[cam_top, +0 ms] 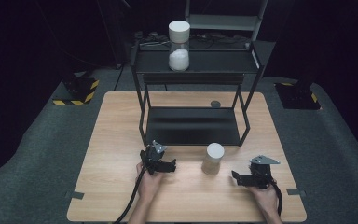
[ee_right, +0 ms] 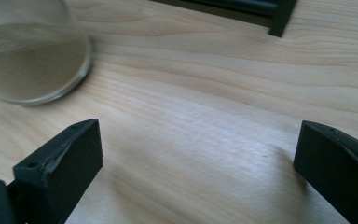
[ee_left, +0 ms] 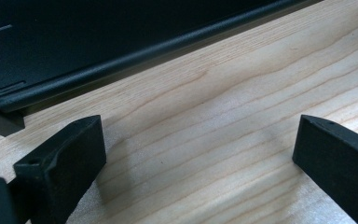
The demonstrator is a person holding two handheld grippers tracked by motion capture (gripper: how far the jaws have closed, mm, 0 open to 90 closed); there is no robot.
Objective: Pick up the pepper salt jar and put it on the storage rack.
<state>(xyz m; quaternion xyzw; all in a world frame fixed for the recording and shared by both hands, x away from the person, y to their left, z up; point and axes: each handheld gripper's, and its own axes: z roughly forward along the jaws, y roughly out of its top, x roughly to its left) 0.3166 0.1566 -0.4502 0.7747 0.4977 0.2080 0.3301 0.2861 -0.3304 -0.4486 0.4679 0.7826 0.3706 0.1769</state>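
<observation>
A glass jar with a white lid and tan powder (cam_top: 212, 158) stands on the wooden table (cam_top: 116, 140), in front of the black two-tier rack (cam_top: 193, 126). A taller jar of white powder (cam_top: 179, 45) sits on the rack's top shelf. My left gripper (cam_top: 170, 166) lies low on the table left of the tan jar, open, nothing between its jaws (ee_left: 200, 154). My right gripper (cam_top: 237, 178) rests right of that jar, open and empty (ee_right: 200, 154); the tan jar's base (ee_right: 28, 60) shows at the upper left of the right gripper view.
A small dark round cap (cam_top: 215, 104) lies on the table behind the rack's lower shelf. The rack's bottom edge (ee_left: 121, 56) runs close ahead of the left gripper. A rack foot (ee_right: 282, 18) stands ahead of the right gripper.
</observation>
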